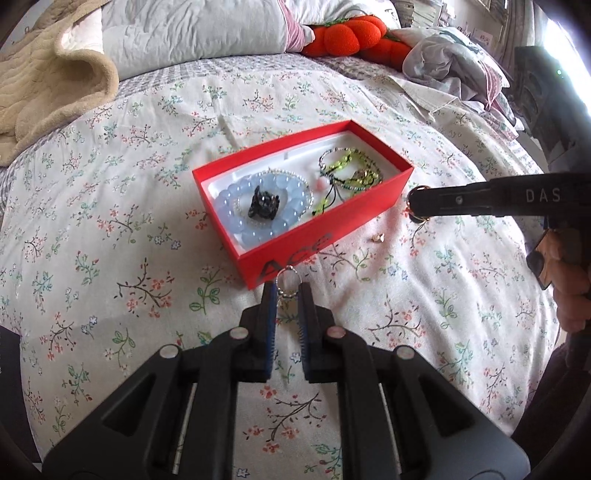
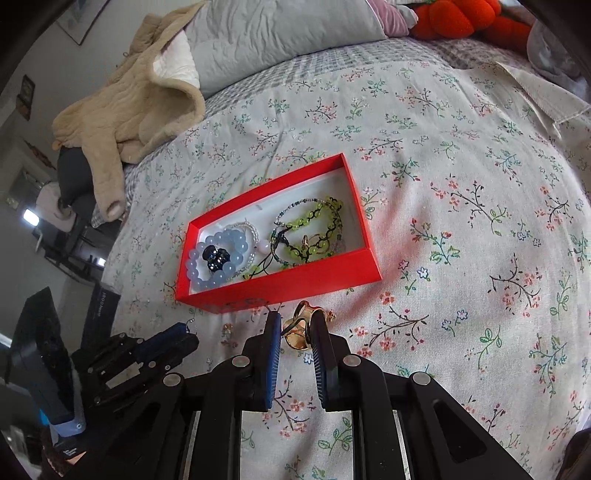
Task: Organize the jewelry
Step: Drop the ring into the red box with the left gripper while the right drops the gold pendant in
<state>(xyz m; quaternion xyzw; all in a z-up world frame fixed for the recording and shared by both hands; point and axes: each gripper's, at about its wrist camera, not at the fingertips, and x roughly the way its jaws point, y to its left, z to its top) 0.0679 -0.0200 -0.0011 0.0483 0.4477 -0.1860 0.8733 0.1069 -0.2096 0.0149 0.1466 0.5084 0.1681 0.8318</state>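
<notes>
A red box (image 1: 317, 240) (image 2: 295, 282) lies on the floral bedsheet, holding a blue bead bracelet (image 1: 240, 206) (image 2: 221, 254), a black clip (image 1: 263, 206) and green beaded bracelets (image 1: 351, 171) (image 2: 314, 225). My left gripper (image 1: 288, 286) is shut on a silver hoop earring (image 1: 286, 282) just in front of the box's near wall. My right gripper (image 2: 295, 317) is shut on a gold ring-like piece (image 2: 301, 326) near the box's long side; it also shows in the left wrist view (image 1: 419, 206). A small gold stud (image 1: 377, 237) lies on the sheet.
A beige quilted jacket (image 1: 44, 92) (image 2: 140, 99) lies at the back left, grey pillows (image 1: 192, 29) behind, an orange plush (image 1: 354, 37) and crumpled clothes (image 1: 450, 62) at the back right. The bed's edge drops off at the left in the right wrist view.
</notes>
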